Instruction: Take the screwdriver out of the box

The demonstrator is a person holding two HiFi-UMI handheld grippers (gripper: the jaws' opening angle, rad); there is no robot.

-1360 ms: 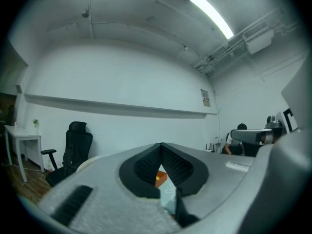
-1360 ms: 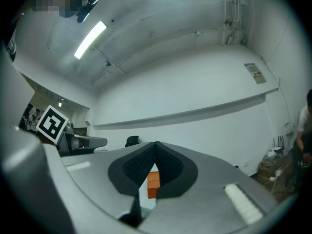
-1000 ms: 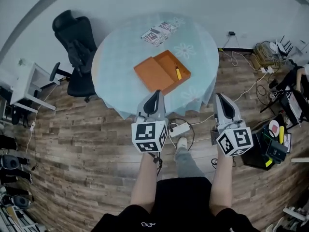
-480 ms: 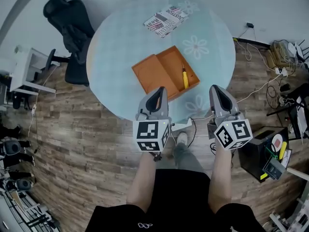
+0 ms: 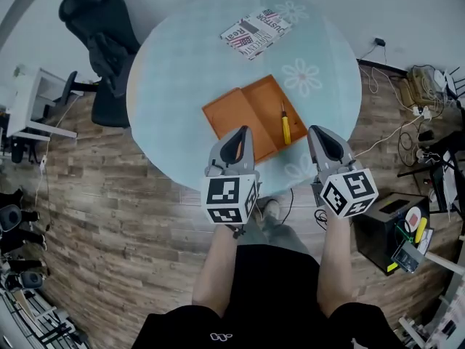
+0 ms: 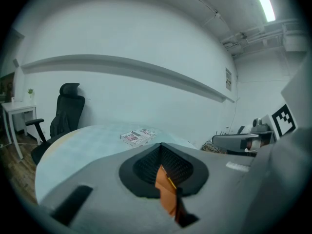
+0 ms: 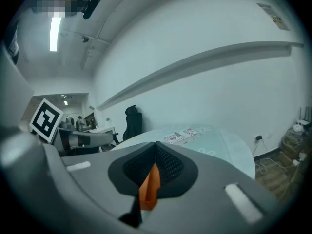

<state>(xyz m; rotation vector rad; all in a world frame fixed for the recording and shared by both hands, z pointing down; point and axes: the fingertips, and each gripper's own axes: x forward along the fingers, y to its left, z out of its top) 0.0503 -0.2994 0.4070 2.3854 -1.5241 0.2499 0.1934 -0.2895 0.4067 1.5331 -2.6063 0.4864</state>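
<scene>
An open orange box [image 5: 258,102] lies on the round table [image 5: 182,71], its lid folded out to the left. The screwdriver [image 5: 285,126], with a yellow handle, rests inside the box along its right side. My left gripper [image 5: 243,130] is shut and empty, its tip over the box's near corner. My right gripper [image 5: 313,130] is shut and empty too, just right of the box near the table's front edge. In the left gripper view the orange box [image 6: 166,191] shows through the slot under the closed jaws; in the right gripper view the box [image 7: 148,189] shows the same way.
A printed booklet [image 5: 256,32] lies at the table's far side. A black office chair [image 5: 98,27] and a white desk [image 5: 33,104] stand at the left. Cables and power strips [image 5: 418,78] and a black case [image 5: 389,224] lie on the wood floor at the right.
Both grippers have come forward from above the floor to the table's near edge, beside the box. The table and box now sit closer in the head view. Jaws stayed shut.
</scene>
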